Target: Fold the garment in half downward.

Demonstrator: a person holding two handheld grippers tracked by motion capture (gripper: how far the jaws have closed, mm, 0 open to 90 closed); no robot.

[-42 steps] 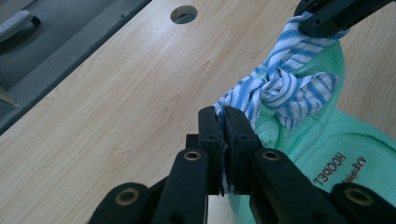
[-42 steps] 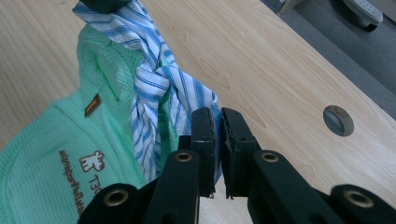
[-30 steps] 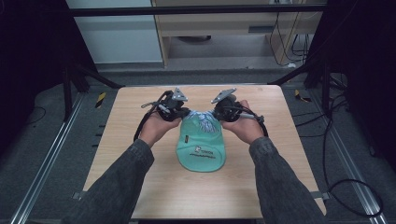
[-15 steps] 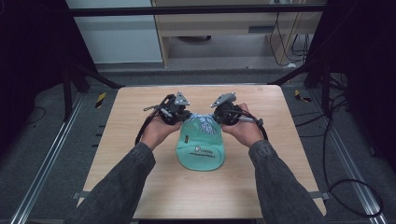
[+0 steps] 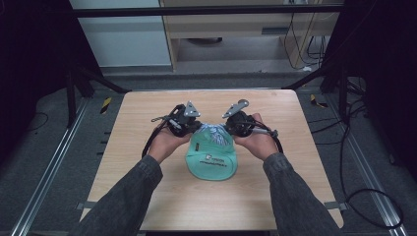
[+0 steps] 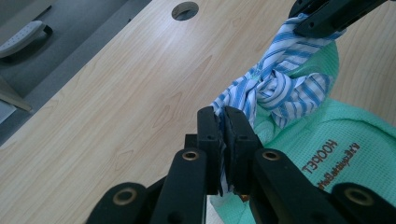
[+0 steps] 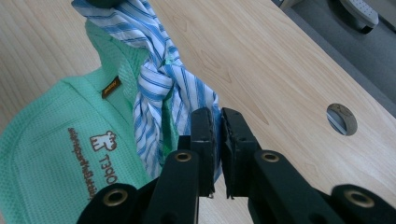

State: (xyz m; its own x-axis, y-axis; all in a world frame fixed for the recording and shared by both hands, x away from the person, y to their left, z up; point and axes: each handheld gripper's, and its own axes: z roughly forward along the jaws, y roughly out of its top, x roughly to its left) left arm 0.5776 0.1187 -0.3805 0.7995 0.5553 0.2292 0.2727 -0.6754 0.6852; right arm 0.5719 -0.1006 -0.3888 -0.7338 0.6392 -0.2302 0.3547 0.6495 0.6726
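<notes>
Right gripper (image 7: 217,135) apparently clamped on blue-striped cloth (image 7: 161,91) knotted beside green pouch (image 7: 60,135), over wooden table (image 7: 261,60).

Both tongs (image 5: 210,129) closer together, striped cloth (image 5: 215,131) bunched up over green bag (image 5: 211,160)

Probably a lab, framed table (image 5: 147,105), loose cables (image 5: 300,46)

- On the green cloth (image 5: 211,157) we see brown printing with a small animal figure; in the right gripper view (image 7: 60,154) the large letters look like "T3900H", seen upside down, so we cannot be sure.
- The smaller line beside it is too fine to read.
- The small brown tag (image 7: 110,87) is illegible.
</notes>
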